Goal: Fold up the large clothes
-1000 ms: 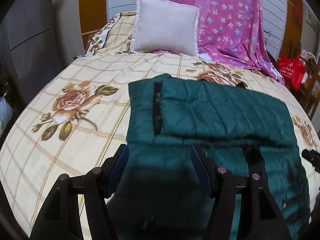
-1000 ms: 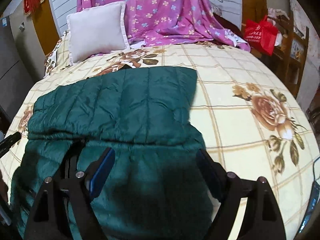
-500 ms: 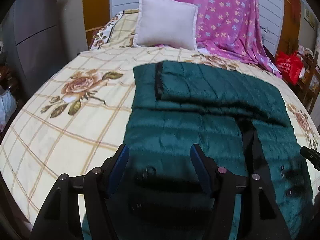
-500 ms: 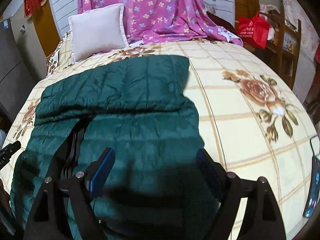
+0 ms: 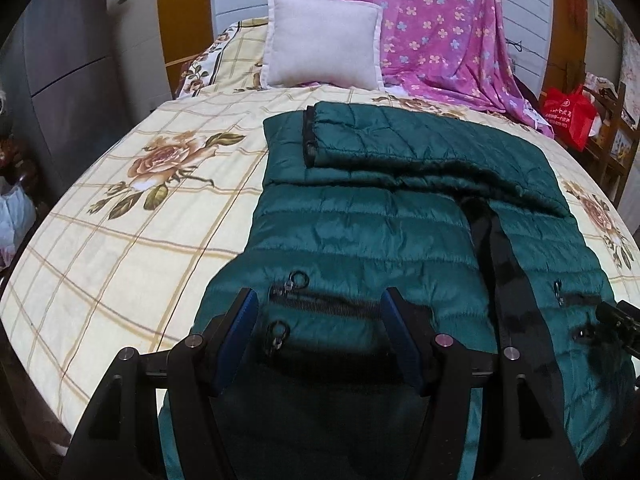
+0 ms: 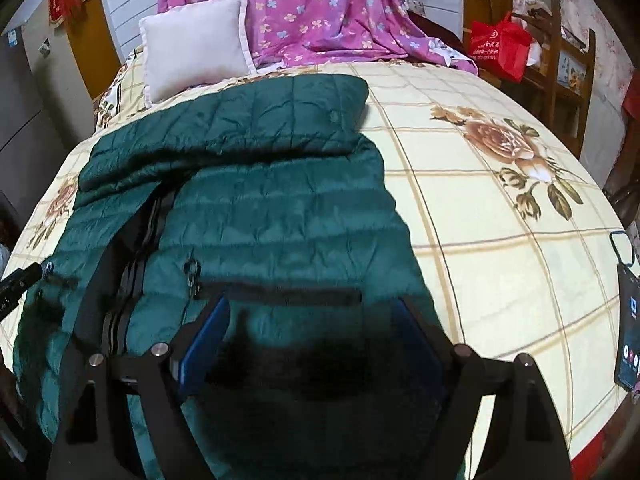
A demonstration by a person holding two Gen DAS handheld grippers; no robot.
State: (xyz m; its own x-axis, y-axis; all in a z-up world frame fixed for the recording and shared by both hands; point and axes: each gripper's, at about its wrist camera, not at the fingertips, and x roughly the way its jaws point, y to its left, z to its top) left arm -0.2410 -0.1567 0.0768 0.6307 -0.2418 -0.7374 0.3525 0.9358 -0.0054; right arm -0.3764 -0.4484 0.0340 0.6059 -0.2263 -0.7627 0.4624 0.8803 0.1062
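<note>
on bed — one green jacket | one pillow | left gripper wide | right gripper wide — both empty

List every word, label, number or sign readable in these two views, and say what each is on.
None can be read.
Red bag: white print, too blurred to read.
Phone at the bed's edge: screen icons only, too small to read.
Blue sticker on the grey cabinet: illegible.
Green jacket: no visible label or brand.
</note>
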